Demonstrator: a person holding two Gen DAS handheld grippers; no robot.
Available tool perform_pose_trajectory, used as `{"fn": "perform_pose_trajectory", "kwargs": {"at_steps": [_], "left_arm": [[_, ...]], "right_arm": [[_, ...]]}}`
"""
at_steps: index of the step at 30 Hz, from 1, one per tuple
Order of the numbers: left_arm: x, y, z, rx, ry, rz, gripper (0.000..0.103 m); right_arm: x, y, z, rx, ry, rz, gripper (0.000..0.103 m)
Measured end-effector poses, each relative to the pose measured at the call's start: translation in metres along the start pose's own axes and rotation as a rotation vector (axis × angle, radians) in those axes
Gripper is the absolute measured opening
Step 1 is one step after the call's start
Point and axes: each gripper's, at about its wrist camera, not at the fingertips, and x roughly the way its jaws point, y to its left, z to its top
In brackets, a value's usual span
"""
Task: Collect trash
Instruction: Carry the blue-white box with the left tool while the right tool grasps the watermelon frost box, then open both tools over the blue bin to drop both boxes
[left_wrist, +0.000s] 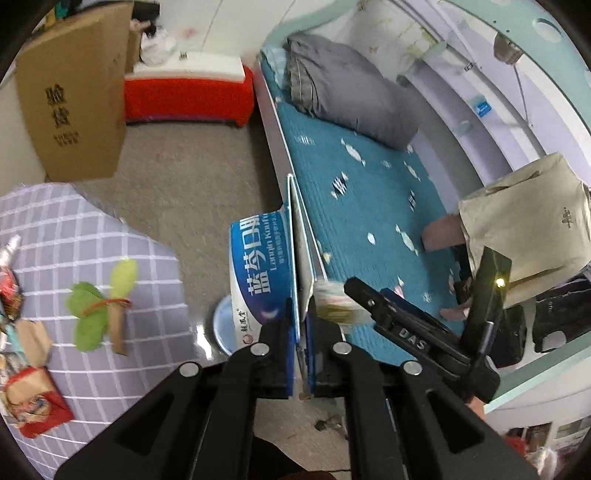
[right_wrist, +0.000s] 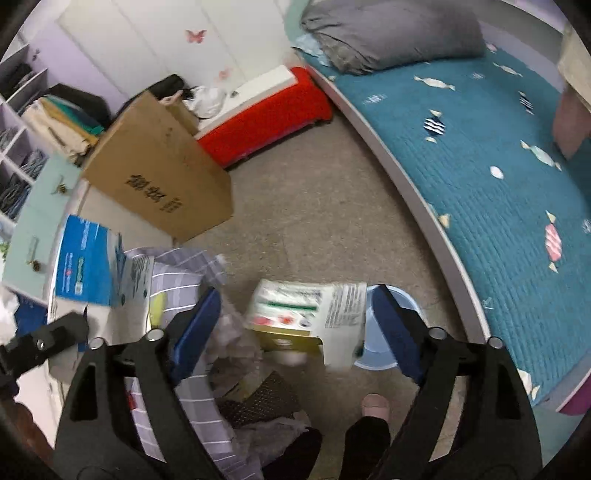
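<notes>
Blue box: flattened, pinched by its edge in left gripper, jaws pressed on it, held above the floor beside bed. Green box: between spread jaws of right gripper, contact unclear, above pail near bed

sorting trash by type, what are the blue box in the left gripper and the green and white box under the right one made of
The blue box looks like thin printed cardboard with a slightly glossy coat: it is pinched flat between the left gripper fingers and shows a white paper edge. The green and white box also looks like printed cardboard, with folded corners and small print on one panel; blur hides its finish. The right gripper is open around it.
</notes>
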Motion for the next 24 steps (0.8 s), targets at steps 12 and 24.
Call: {"fn": "perform_pose_trajectory", "kwargs": {"at_steps": [12, 24], "left_arm": [[0.050, -0.043, 0.001, 0.082, 0.100, -0.030, 0.005], [0.074, -0.082, 0.002, 0.172, 0.137, -0.064, 0.007]], "right_arm": [[-0.053, -0.030, -0.001, 0.001, -0.119, -0.045, 0.089], [-0.100, -0.054, 0.005, 0.009, -0.244, -0.110, 0.089]]}}
